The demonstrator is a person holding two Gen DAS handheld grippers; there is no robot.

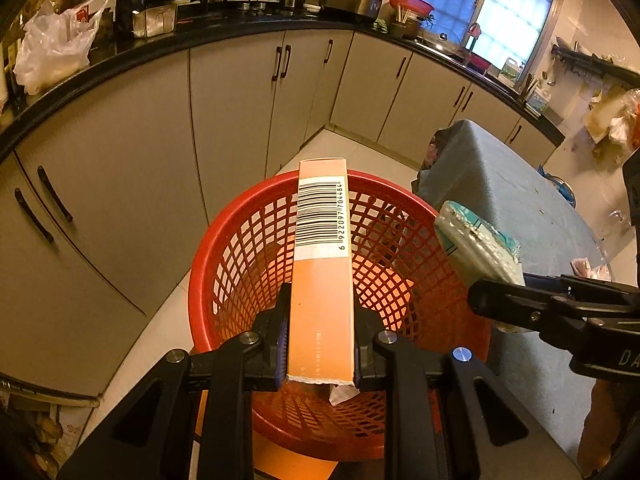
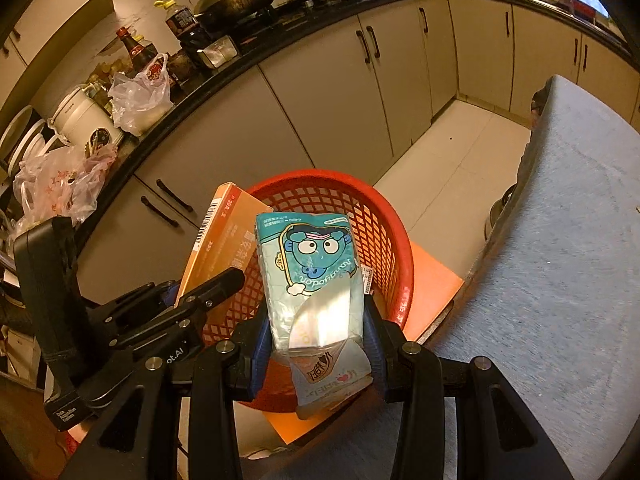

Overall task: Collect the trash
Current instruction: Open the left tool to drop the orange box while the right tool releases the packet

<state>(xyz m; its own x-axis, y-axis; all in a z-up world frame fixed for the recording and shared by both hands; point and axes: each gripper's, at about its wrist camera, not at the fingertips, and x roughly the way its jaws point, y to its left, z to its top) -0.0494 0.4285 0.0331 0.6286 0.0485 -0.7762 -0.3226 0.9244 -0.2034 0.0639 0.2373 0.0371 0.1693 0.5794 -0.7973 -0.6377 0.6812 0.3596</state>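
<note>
Right now I have two pieces of trash in hand, both held over the red basket (image 1: 224, 248). My left gripper (image 1: 321, 340) pinches an orange box (image 1: 323, 280) by its long sides near the torn end; the box's long axis runs straight out along the fingers, barcode end pointing across the basket's mouth toward the far rim. My right gripper (image 2: 318, 344) clamps a teal tissue pack (image 2: 312, 276) by its lower part, with the pack's length likewise running forward from the jaws and its top above the basket's opening.

From the right wrist view, the box sits to the left of the pack, leaning over the basket's left rim, and the two items are close but apart. The basket stands on the pale floor (image 1: 340, 148) just beside a grey-covered table (image 2: 560, 240), with cabinets (image 1: 232, 100) behind. I judge both hands equally placed: the opening lies directly ahead and below each load, so release looks like the next call.
</note>
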